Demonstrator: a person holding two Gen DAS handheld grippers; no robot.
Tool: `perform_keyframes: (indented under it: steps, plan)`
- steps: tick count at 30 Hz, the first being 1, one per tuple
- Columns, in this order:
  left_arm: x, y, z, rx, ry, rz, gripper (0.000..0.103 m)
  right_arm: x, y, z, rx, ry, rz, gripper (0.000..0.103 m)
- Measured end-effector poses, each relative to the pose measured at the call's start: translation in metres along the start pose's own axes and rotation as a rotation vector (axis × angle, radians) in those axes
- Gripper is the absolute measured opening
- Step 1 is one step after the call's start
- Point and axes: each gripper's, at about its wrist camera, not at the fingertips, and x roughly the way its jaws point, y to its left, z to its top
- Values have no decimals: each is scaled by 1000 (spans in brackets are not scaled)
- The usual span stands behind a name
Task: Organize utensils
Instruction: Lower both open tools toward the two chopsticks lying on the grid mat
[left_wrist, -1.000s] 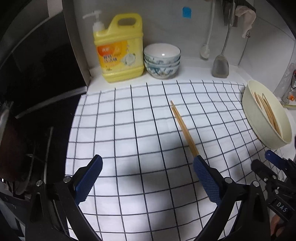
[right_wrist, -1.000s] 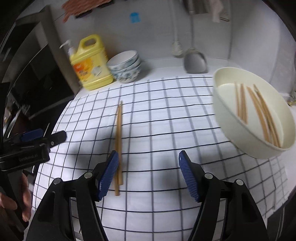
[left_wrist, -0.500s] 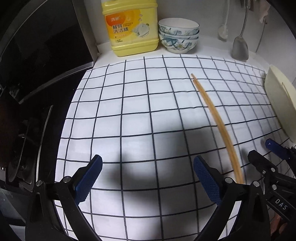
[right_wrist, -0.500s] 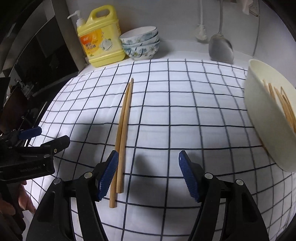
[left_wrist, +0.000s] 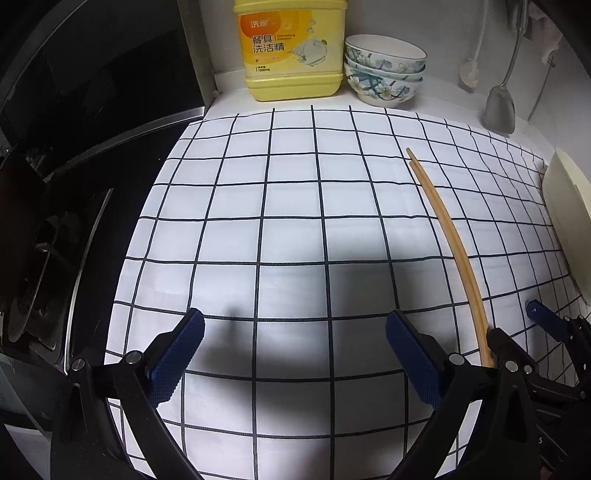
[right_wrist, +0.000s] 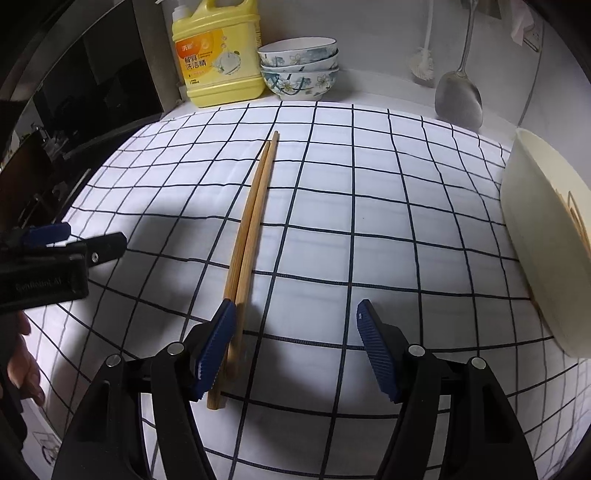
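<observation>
On tabletop: chopsticks (right_wrist: 255, 236) lying loose
Bowl (right_wrist: 535, 243): holds more chopsticks
Left tongs (left_wrist: 295, 354): spread, empty
Right tongs (right_wrist: 295, 347): spread, empty

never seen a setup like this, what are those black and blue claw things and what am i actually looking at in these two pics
Those claws are two handheld grippers, one in each of a person's hands; no robot arm is involved. Each carries a wide-angle camera looking forward along its two blue-padded fingers, so each picture comes from one gripper.

One view is from the left gripper, the other from the right gripper. Both are open and hold nothing.

On the checked cloth lies a pair of wooden chopsticks, their near ends beside the right gripper's left finger. At the right sits a cream bowl with more chopsticks inside. At the back stand a yellow soap bottle and stacked flowered bowls.
</observation>
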Motion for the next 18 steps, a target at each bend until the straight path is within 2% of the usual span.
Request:
perform_keyframes:
  steps: [14,18]
  plan:
    - [-4,-8,-1,8,-13,9,97,-1,3,-3,-55,-4,-9,65]
    - [-4,-11,-1,12,-14,12,97,3,10,-3,-71,29,-14,65]
